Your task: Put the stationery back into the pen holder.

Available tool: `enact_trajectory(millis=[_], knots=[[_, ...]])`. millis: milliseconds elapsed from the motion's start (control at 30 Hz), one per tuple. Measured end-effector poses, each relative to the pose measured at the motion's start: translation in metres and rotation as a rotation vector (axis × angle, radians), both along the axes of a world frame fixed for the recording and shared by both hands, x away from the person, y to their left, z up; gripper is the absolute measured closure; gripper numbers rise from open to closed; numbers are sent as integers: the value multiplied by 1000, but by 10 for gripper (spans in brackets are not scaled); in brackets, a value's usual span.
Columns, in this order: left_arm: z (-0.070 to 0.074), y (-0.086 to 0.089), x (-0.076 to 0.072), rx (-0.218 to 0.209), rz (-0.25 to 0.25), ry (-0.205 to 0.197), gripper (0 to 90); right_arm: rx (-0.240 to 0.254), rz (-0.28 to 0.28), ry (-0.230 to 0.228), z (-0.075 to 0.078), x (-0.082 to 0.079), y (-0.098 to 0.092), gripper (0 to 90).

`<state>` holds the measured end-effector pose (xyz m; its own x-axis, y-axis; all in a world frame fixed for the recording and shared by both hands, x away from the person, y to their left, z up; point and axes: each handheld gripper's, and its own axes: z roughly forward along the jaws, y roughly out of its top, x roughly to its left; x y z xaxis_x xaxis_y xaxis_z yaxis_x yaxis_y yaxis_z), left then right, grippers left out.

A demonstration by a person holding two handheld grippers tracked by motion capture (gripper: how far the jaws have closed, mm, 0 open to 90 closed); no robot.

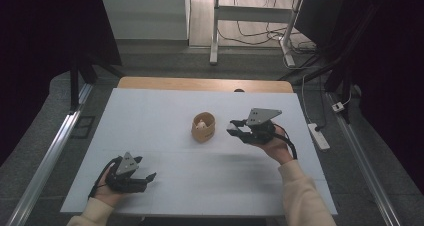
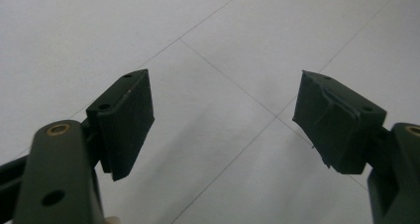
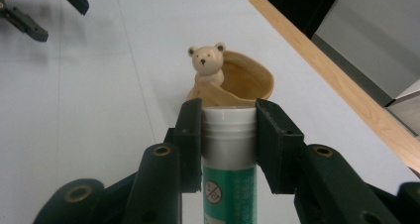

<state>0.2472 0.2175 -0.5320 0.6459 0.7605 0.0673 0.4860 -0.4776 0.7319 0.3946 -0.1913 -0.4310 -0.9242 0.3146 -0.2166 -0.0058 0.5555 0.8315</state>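
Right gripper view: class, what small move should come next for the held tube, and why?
Probably ease the right gripper forward toward the bear cup: it is shut on the white-capped green tube, whose cap points at the cup's open mouth just ahead.

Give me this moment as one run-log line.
right claw: shut on white-capped green tube, cap toward bear cup | left claw: open, over white table | tube not yet in cup

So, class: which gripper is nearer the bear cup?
Right. The right gripper sits just beside the bear cup, holding a tube; the left gripper rests at the table's near edge.
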Motion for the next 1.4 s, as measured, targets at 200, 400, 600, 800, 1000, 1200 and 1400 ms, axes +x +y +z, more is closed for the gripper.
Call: enact_trajectory(millis=[200,400,600,800,1000,1200,1400], knots=[[0,0,0,2,-1,-1,230,30,-16,-4,3,-1,-2,652],[0,-1,0,4,-2,-1,230,42,-24,-13,5,-2,-1,652],[-1,-1,0,5,-3,0,231,44,-28,-22,6,-2,0,651],[-1,-1,0,9,-7,2,231,57,-45,-29,5,-3,3,652],[-1,-2,0,10,-8,3,231,61,-51,-32,6,-4,6,652],[-1,-2,0,10,-7,1,231,71,-52,-37,8,-5,9,652],[-1,-2,0,12,-10,-2,233,78,-54,-46,9,-6,14,652]])
